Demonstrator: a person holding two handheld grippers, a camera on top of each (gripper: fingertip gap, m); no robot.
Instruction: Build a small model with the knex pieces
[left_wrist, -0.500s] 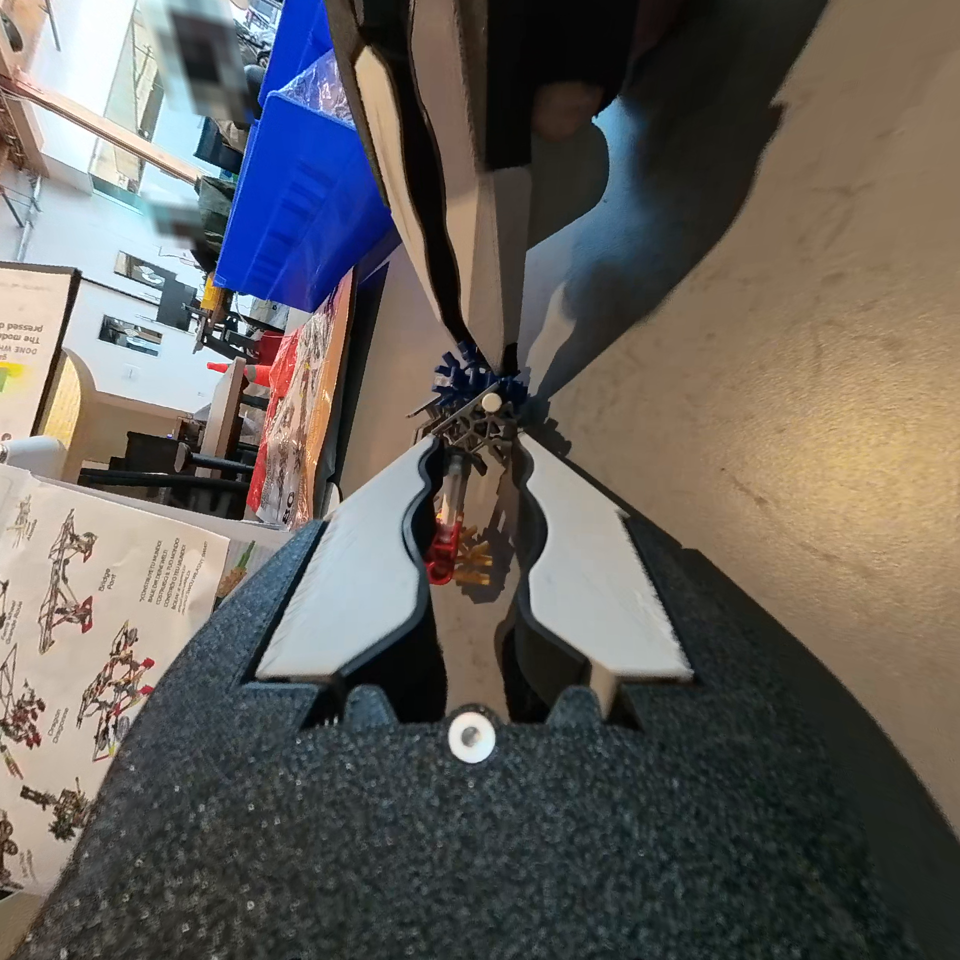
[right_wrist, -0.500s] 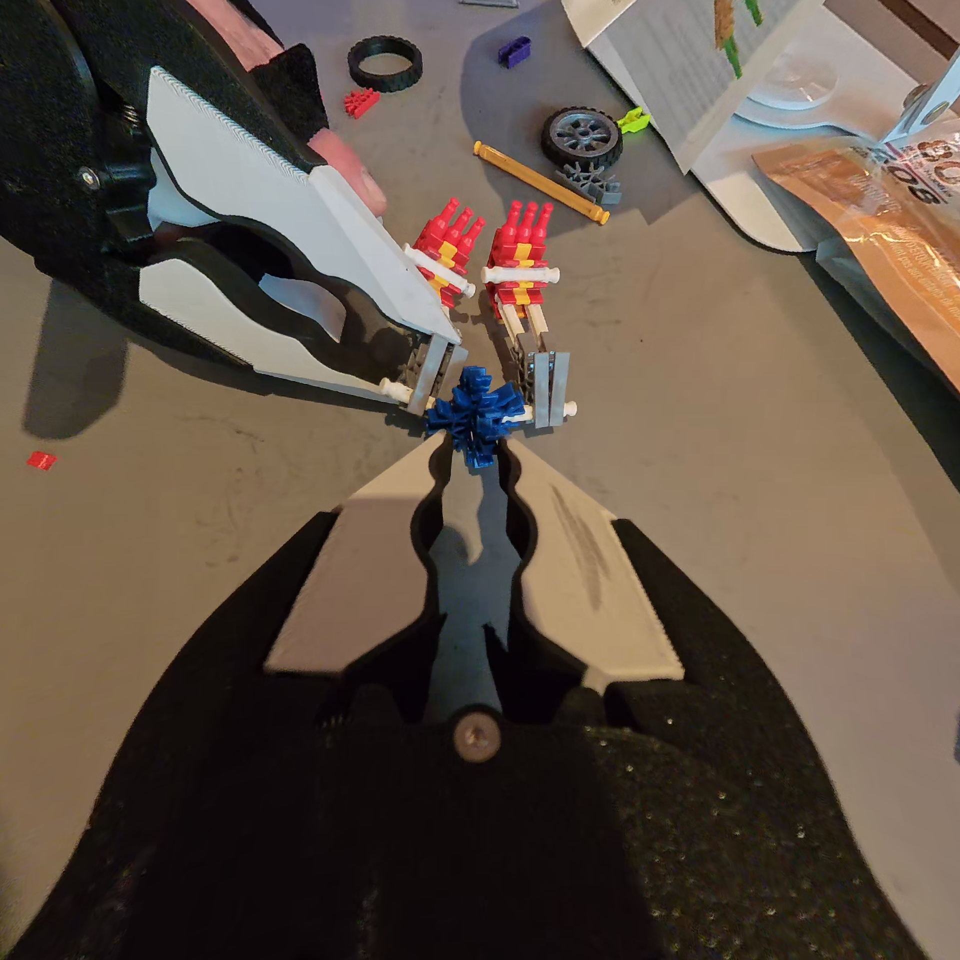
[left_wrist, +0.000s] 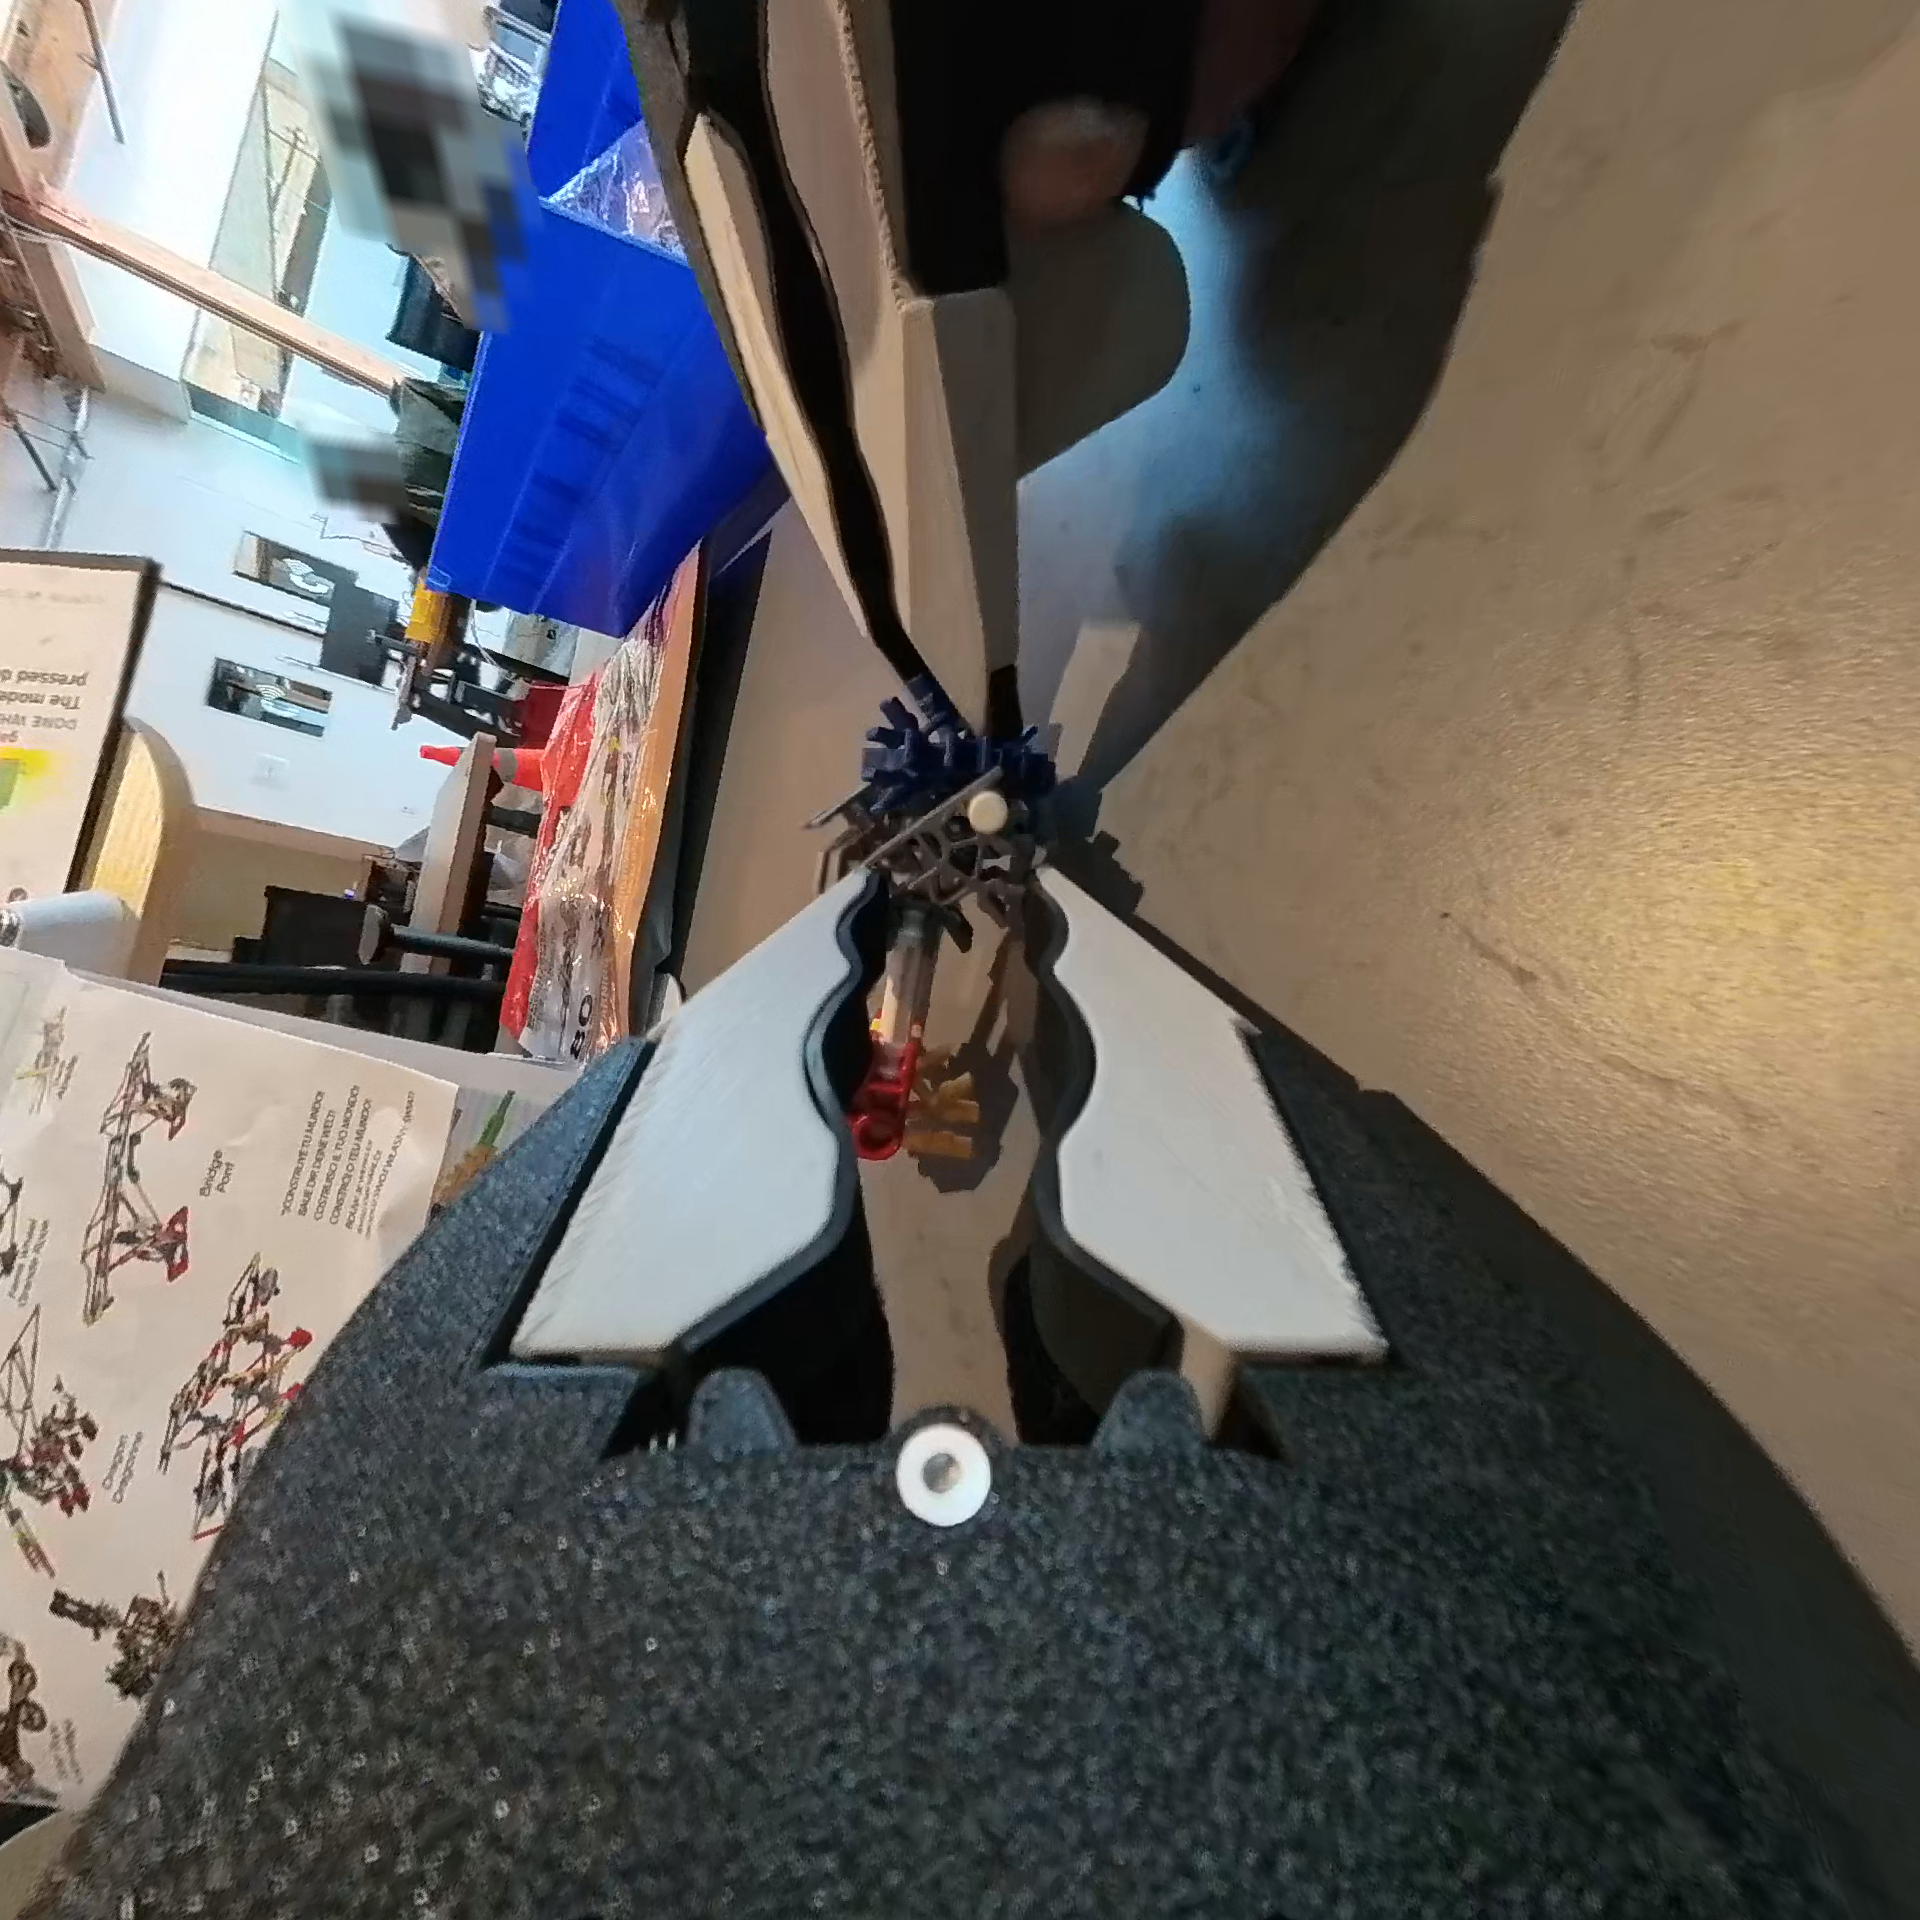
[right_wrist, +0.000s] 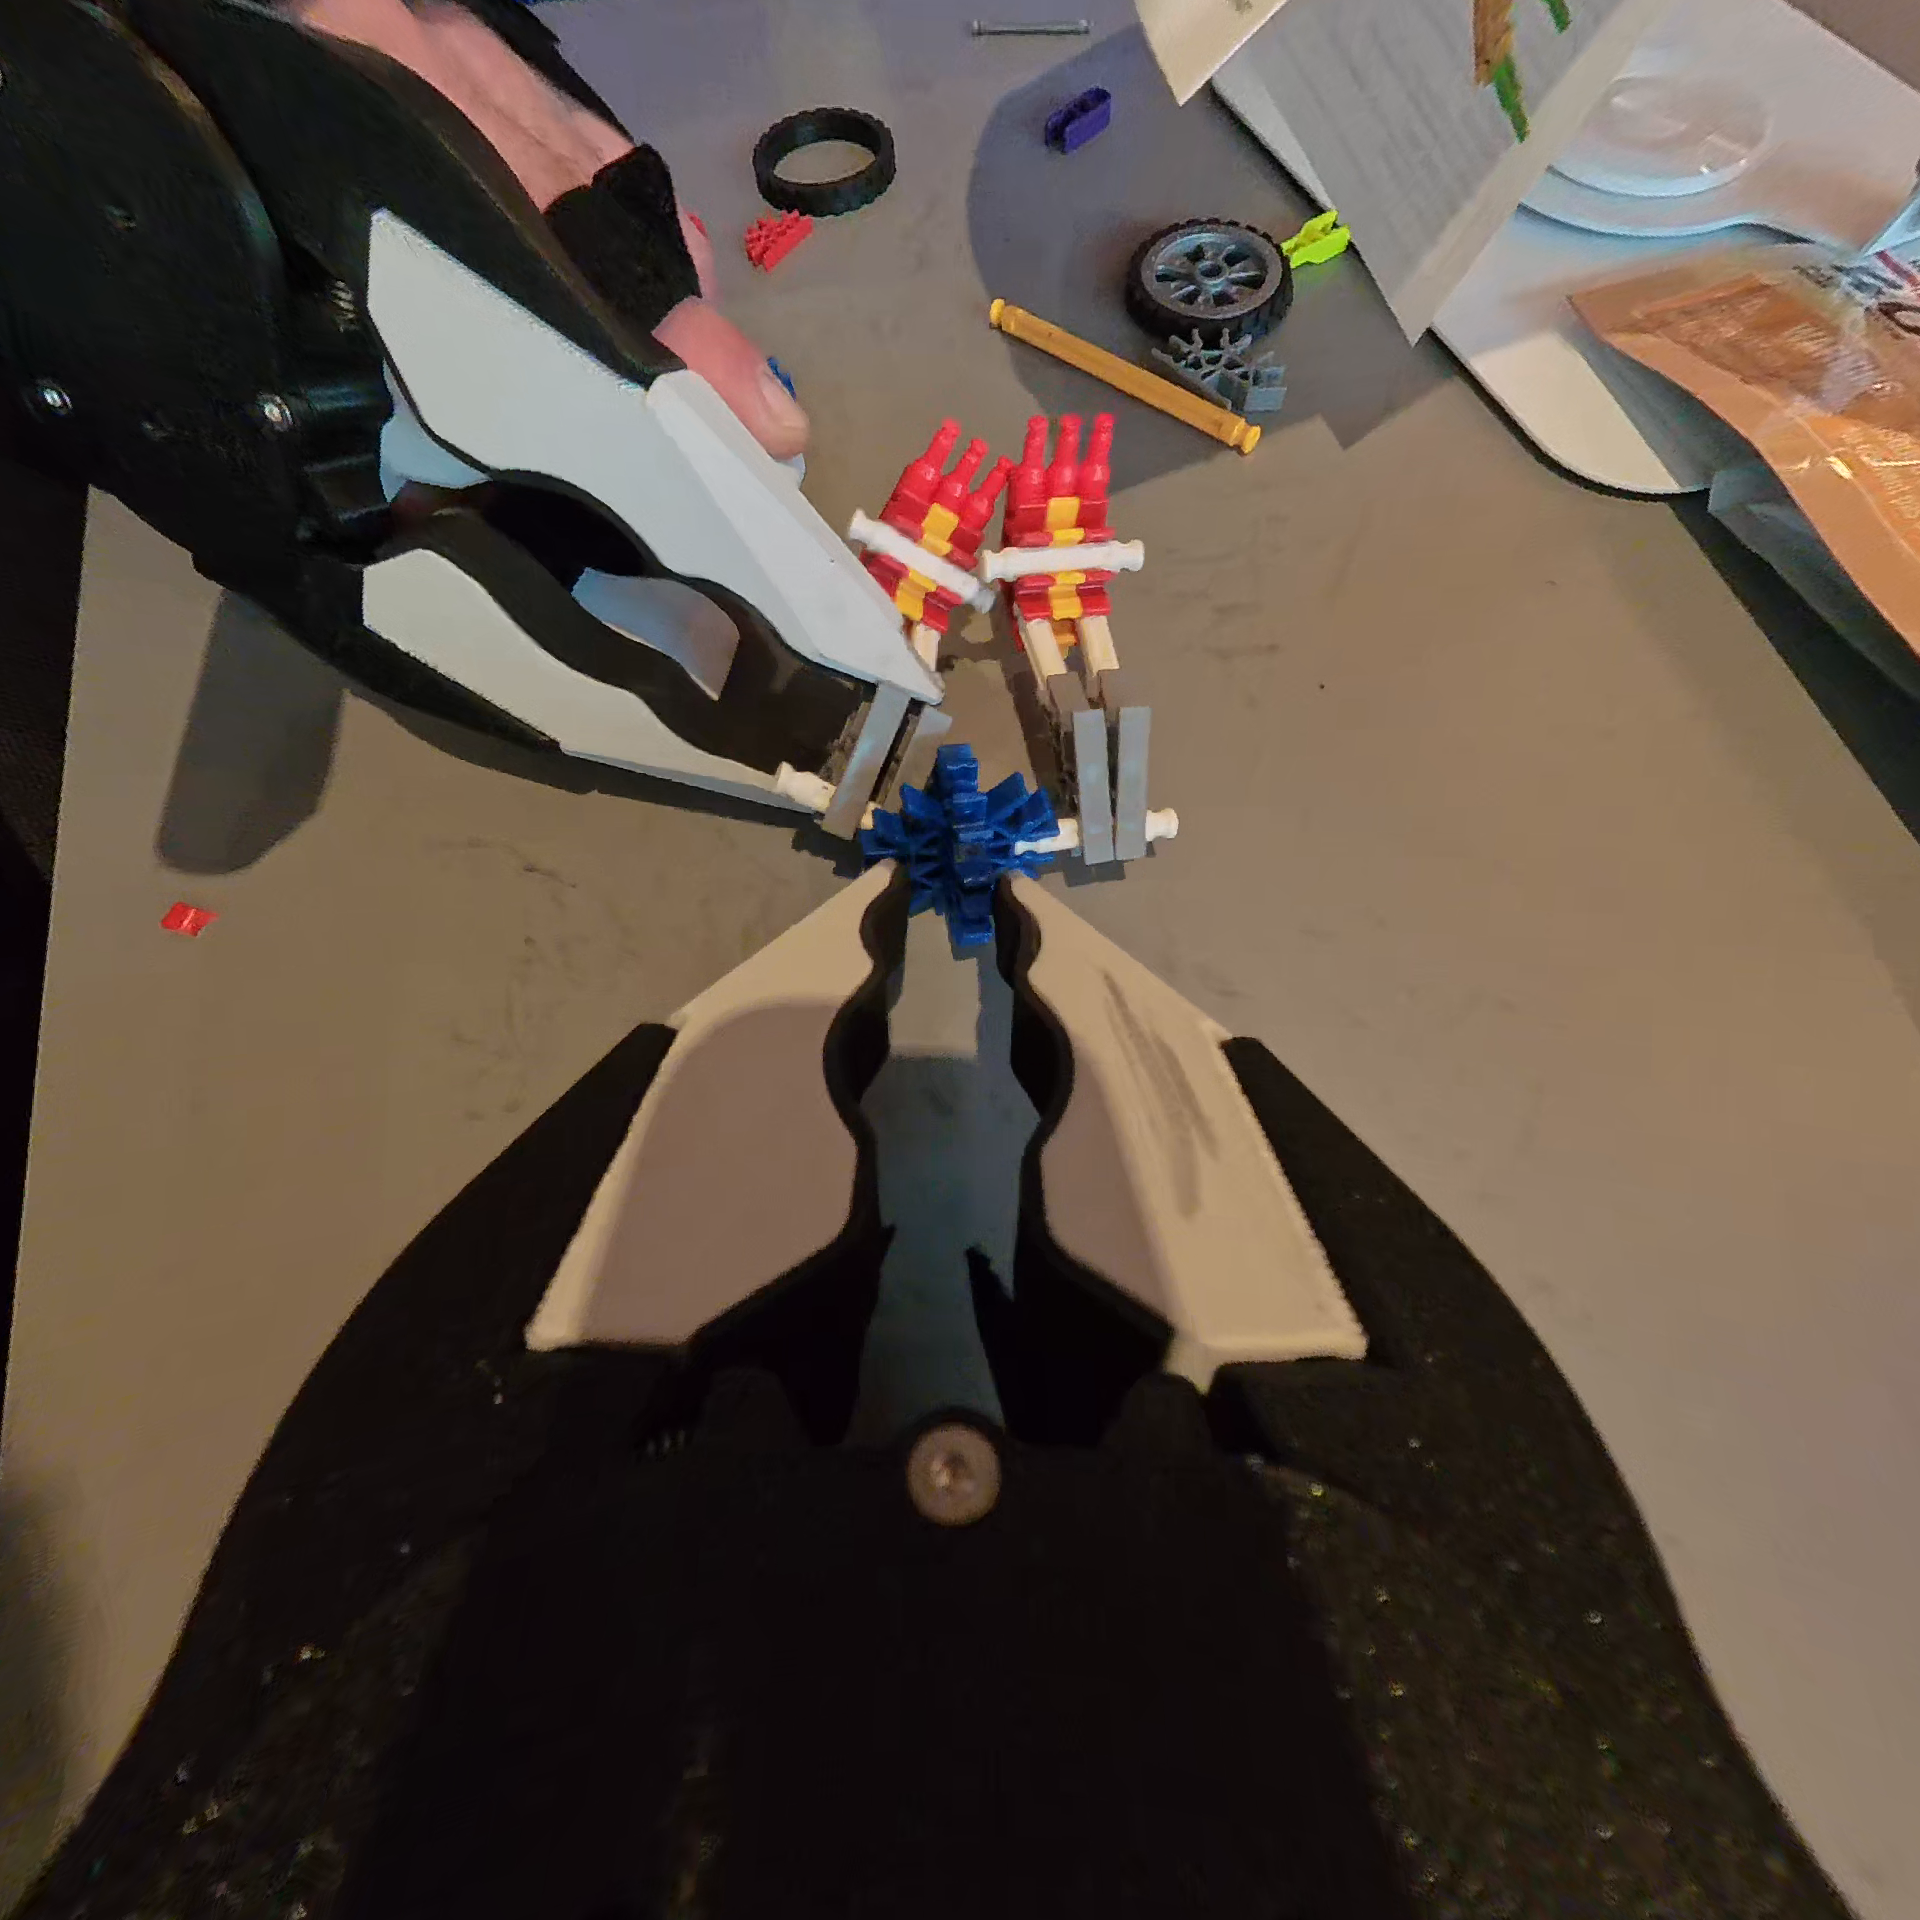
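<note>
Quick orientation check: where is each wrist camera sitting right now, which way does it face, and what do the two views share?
Left wrist view: low over the table, rolled sideways, looking along the left gripper at the grey connector; right gripper beyond.
Right wrist view: above the table, angled down along the right gripper at the blue connector; the left gripper and a hand show upper left.
Shared: the blue connector and both grippers.

My white-fingered claws (right_wrist: 951, 883) meet a blue snowflake connector (right_wrist: 961, 836) (red-and-yellow stacks (right_wrist: 1060, 520) behind), on the grey table (right_wrist: 1455, 935).
</note>
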